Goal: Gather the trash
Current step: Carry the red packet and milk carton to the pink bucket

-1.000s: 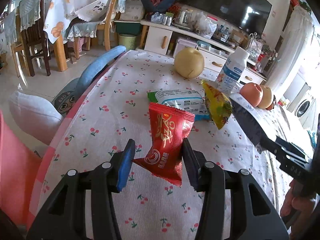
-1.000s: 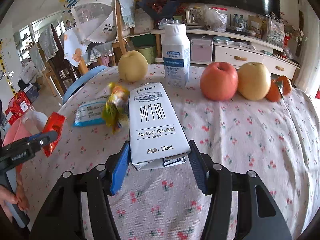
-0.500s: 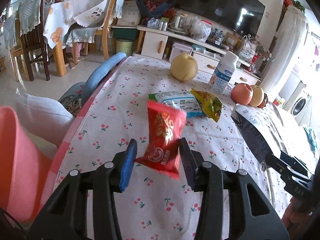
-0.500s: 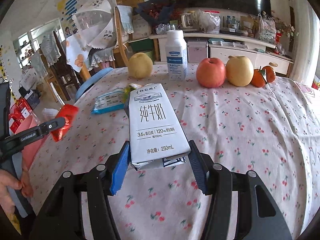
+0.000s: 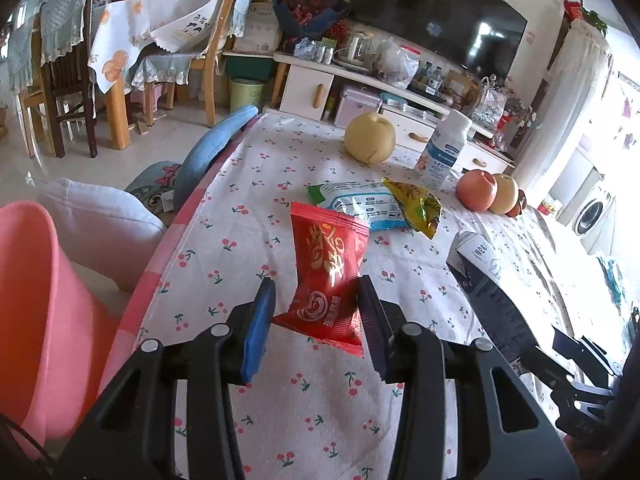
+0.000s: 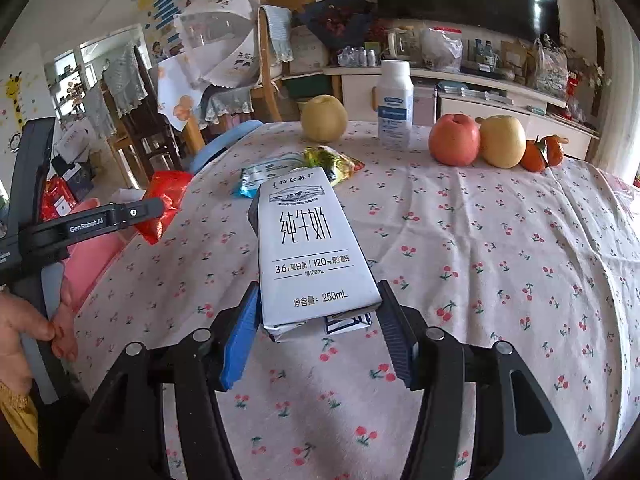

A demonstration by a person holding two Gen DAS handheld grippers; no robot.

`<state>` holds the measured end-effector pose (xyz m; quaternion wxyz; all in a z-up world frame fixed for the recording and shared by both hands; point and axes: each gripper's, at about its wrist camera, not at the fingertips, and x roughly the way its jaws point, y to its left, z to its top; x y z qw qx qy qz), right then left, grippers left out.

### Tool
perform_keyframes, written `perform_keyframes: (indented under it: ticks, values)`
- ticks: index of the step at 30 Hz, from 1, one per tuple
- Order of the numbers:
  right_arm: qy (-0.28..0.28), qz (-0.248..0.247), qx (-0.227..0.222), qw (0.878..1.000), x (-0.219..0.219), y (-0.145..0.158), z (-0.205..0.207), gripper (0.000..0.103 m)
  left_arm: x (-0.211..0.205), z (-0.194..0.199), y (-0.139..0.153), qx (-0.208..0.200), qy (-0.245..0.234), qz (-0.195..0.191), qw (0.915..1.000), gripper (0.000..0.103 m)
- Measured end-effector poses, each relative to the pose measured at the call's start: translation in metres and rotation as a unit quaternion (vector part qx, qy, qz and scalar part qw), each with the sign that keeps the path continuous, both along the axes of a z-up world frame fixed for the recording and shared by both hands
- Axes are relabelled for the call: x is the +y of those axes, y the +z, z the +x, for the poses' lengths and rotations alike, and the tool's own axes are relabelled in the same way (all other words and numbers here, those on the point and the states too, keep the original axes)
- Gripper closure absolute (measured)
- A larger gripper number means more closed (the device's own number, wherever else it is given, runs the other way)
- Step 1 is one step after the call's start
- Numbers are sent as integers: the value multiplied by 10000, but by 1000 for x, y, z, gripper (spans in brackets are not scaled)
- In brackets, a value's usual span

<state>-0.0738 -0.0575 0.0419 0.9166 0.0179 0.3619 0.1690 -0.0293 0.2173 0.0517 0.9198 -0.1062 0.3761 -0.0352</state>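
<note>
Both hands are busy here. The left tool has a red snack wrapper between its pads, lifted clear of the surface. The jaws have just been closing in a bit, and the packet looks pinched mostly against the dark right-hand pad, with the blue pad just beside its lower corner; I can't tell for sure whether that blue side is touching. From the right camera you can see the same wrapper crumpled at the tip of that tool, out over the surface's left edge.

The right tool is clamped on a white milk carton, squeezing the carton's bottom end from both sides, with the carton sticking forward above the cherry-print cloth.

A pink bin sits down at the left, just off the surface's edge and below the wrapper's level. A hand grips the left tool's handle.

Lying on the surface further back: a blue-and-white packet and a yellow-green wrapper, touching each other. Behind them there's a pear, a white bottle, a red apple and a yellow apple side by side.
</note>
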Motion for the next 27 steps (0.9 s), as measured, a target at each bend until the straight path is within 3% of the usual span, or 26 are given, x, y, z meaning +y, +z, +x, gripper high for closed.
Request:
perform_keyframes:
  ticks: [10,27]
  values:
    - [212,25,-59,9998,24,9,-16,45,25,-23,17,-262,164,-9,9995,59]
    - [981,68,-379,9944,105,42,-26,45,110,-58,36,-633,1161,-335,9906,59]
